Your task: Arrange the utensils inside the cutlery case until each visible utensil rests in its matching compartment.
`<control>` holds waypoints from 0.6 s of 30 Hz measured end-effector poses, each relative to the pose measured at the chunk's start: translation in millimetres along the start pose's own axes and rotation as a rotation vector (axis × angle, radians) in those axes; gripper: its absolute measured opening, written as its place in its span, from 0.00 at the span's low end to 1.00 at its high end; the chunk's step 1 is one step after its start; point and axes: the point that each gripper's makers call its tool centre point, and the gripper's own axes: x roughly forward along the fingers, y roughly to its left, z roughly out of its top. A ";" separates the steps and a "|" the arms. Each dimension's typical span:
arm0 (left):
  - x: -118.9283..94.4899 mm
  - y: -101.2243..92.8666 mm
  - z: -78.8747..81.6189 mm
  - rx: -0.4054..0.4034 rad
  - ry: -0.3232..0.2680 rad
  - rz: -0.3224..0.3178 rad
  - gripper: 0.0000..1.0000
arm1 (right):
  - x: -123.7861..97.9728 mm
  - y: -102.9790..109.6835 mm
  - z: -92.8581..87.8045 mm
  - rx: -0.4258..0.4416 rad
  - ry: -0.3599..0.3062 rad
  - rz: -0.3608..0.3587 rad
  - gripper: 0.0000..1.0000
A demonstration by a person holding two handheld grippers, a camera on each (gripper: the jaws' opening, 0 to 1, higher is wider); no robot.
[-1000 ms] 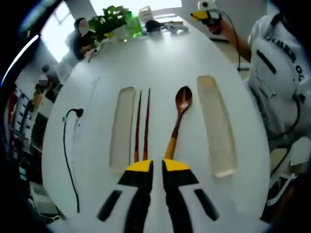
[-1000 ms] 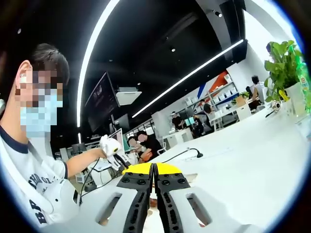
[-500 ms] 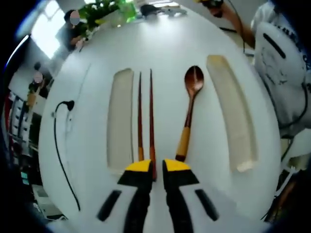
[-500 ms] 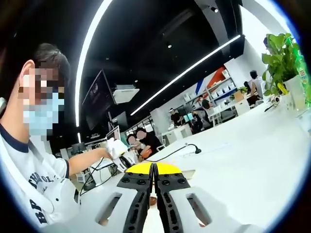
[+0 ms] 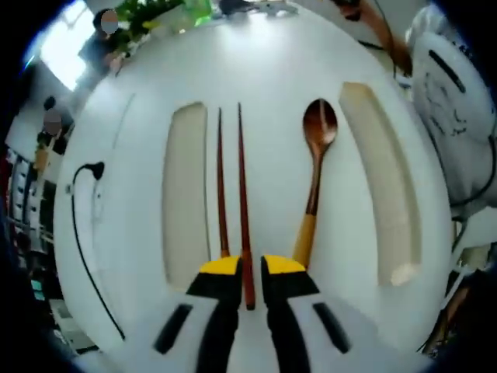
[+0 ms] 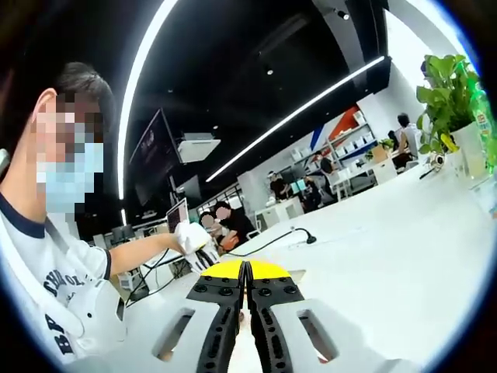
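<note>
Chopsticks: pair, thin, stiff, light, likely slippery; lying on bench between case halves, spoon at 3 o'clock. Grip near butt ends. Left gripper jaws slightly parted astride one stick; right gripper jaws closed, empty.

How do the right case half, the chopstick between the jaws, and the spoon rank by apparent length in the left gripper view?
1. Right case half and the chopstick between the jaws: both look about equally long, and fisheye bending makes ranking them unsure.
2. Spoon: clearly shortest.
</note>
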 end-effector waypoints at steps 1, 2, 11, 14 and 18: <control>1.3 0.4 -1.7 0.003 0.011 -0.002 0.10 | 0.0 -0.6 -0.2 -0.002 0.002 -0.003 0.00; 2.8 0.6 -3.1 0.004 0.019 -0.004 0.10 | 0.4 -1.5 -0.7 -0.004 0.004 -0.006 0.00; 14.6 -1.0 -7.2 0.012 0.058 -0.035 0.10 | 0.7 -0.8 -2.5 0.028 0.008 -0.018 0.00; 17.8 -0.9 -10.1 0.013 0.073 -0.049 0.10 | 1.2 -0.2 -3.0 0.032 0.011 -0.018 0.00; 18.5 0.8 -10.2 0.002 0.070 -0.058 0.10 | 1.3 -0.1 -5.1 0.041 0.017 -0.018 0.00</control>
